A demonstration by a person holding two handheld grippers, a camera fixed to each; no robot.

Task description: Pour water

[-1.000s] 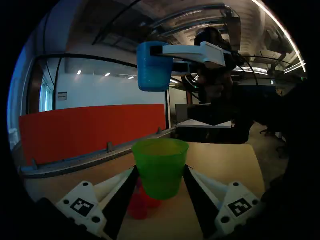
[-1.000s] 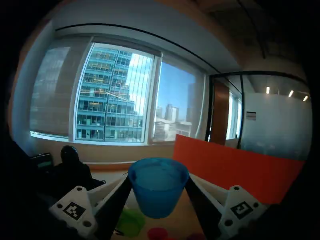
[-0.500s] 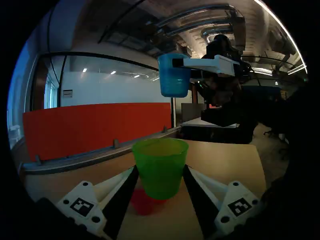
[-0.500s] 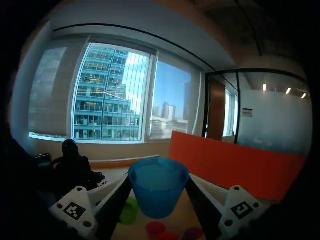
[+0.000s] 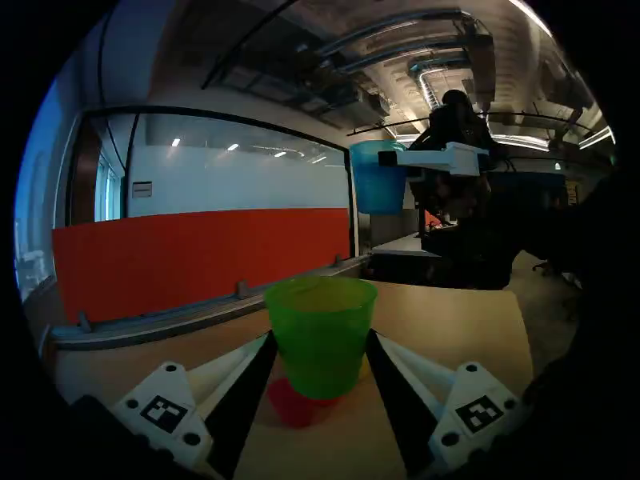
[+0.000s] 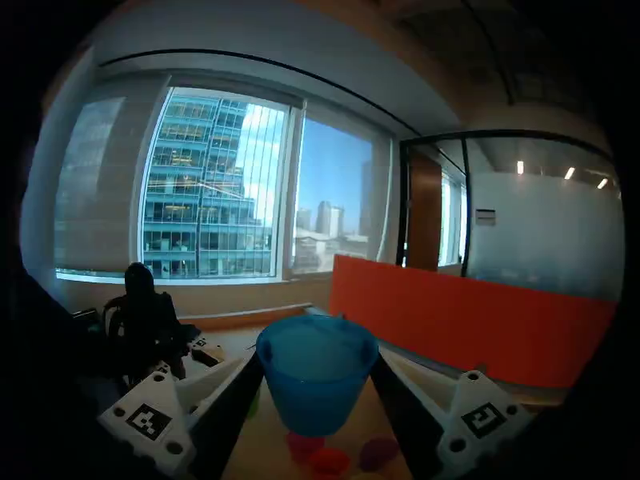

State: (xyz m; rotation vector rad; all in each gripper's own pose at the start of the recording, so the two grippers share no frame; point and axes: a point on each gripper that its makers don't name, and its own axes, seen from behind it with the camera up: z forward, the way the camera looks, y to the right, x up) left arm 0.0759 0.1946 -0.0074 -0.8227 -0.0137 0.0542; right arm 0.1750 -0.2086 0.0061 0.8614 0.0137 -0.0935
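My left gripper is shut on a translucent green cup, held upright above the wooden table. Farther off in the left gripper view, the right gripper holds a blue cup high at the upper right, a dark hand behind it. In the right gripper view, my right gripper is shut on that blue cup, upright and well above the table. Whether either cup holds water I cannot tell.
Small red cups stand on the table below the green cup. Red and purple cups lie beneath the blue cup. An orange partition runs along the table's far side. Windows and a dark object are at the left.
The right gripper with the blue cup has moved rightward and farther off in the left gripper view. The right gripper view has swung, with the table cups shifting under it. The green cup stays held.
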